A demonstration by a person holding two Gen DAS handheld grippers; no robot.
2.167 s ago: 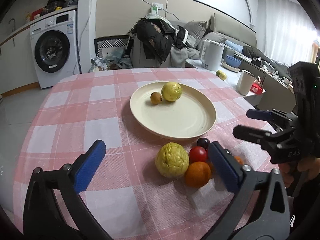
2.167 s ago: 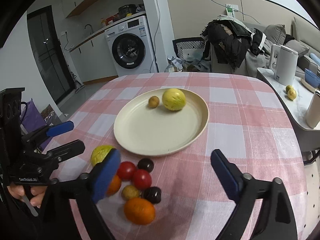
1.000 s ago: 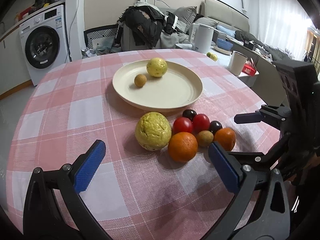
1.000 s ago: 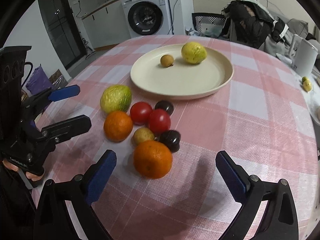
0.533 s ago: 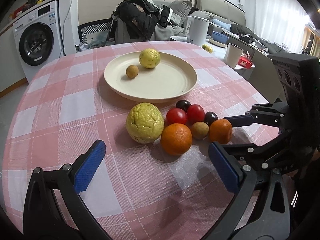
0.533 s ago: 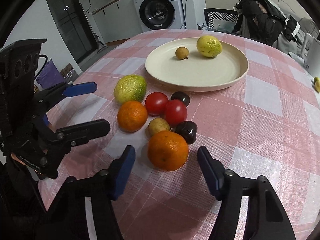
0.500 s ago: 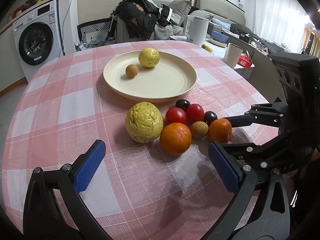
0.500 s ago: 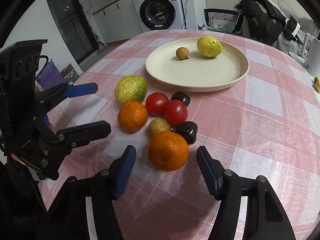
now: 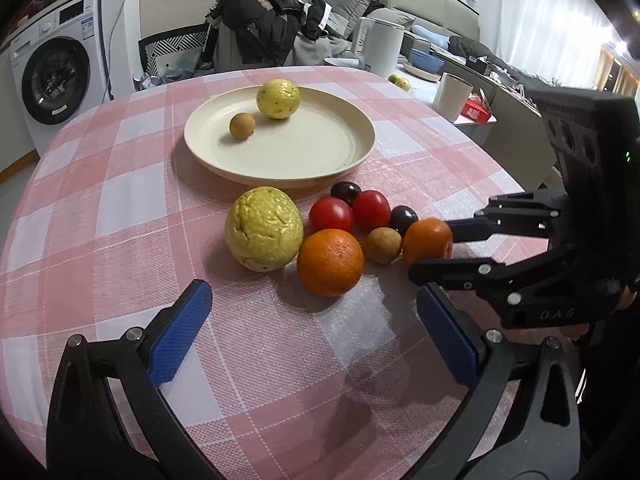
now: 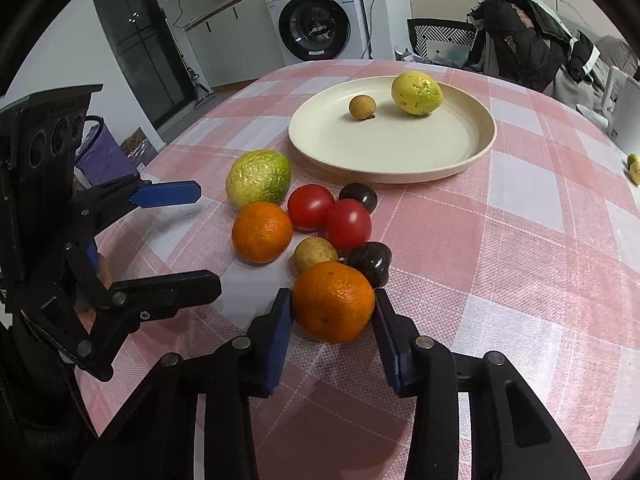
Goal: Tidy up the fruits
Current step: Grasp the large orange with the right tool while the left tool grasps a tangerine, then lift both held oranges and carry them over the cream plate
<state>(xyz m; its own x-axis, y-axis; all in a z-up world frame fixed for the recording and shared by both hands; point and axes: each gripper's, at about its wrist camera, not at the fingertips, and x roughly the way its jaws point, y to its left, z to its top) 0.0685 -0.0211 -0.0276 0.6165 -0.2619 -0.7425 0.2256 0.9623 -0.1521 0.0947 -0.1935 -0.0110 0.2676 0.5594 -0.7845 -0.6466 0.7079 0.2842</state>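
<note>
Right gripper (image 10: 332,312) closing on the nearest orange (image 10: 333,301); both blue pads flank it and look to touch its sides. The orange sits on the checked tablecloth (image 10: 520,280) at the near end of the fruit cluster, toward the table's near edge, touching a small brown fruit (image 10: 314,254) and a dark plum (image 10: 370,262). Left gripper (image 9: 316,332) spread wide, nothing between its pads. Cream plate (image 9: 344,160) mid-table carries a yellow fruit (image 9: 278,100) and a small brown one.
</note>
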